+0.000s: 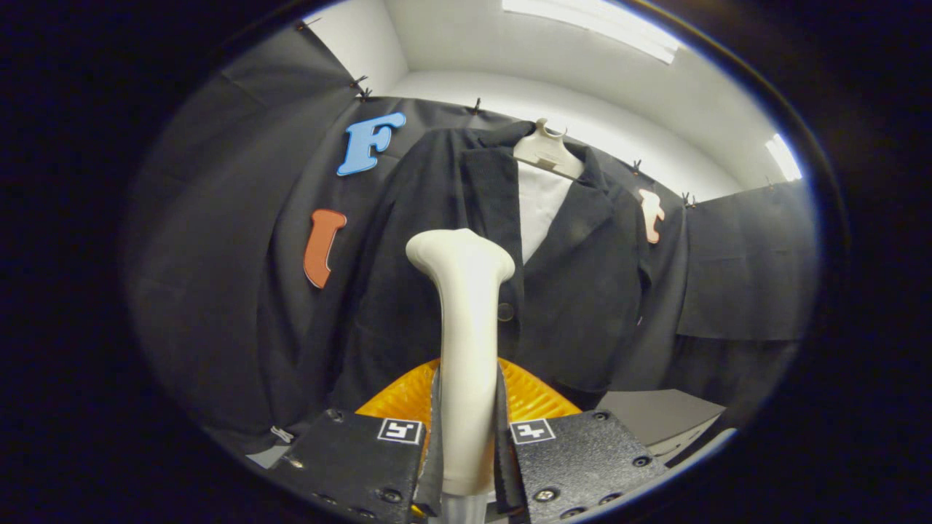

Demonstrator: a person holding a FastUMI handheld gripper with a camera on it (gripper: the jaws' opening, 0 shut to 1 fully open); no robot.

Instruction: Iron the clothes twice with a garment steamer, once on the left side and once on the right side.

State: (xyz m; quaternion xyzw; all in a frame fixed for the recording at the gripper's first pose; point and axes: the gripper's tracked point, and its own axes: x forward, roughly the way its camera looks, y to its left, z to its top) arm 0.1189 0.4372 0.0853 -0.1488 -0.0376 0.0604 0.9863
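A cream-white garment steamer (466, 327) stands upright between my fingers, and my gripper (466, 437) is shut on its handle. Its flared head points at a black suit jacket (575, 291) hanging just beyond on a white hanger (547, 151). The steamer head sits over the jacket's left front panel, beside the dark button (505, 311); whether it touches the cloth is unclear. A white lining (540, 204) shows between the lapels. The steamer's lower end is hidden behind the fingers.
An orange ribbed object (531, 397) lies just behind the fingers, under the jacket's hem. A grey table surface (655, 418) shows to the right of it. Black cloth walls close in behind and on both sides of the jacket.
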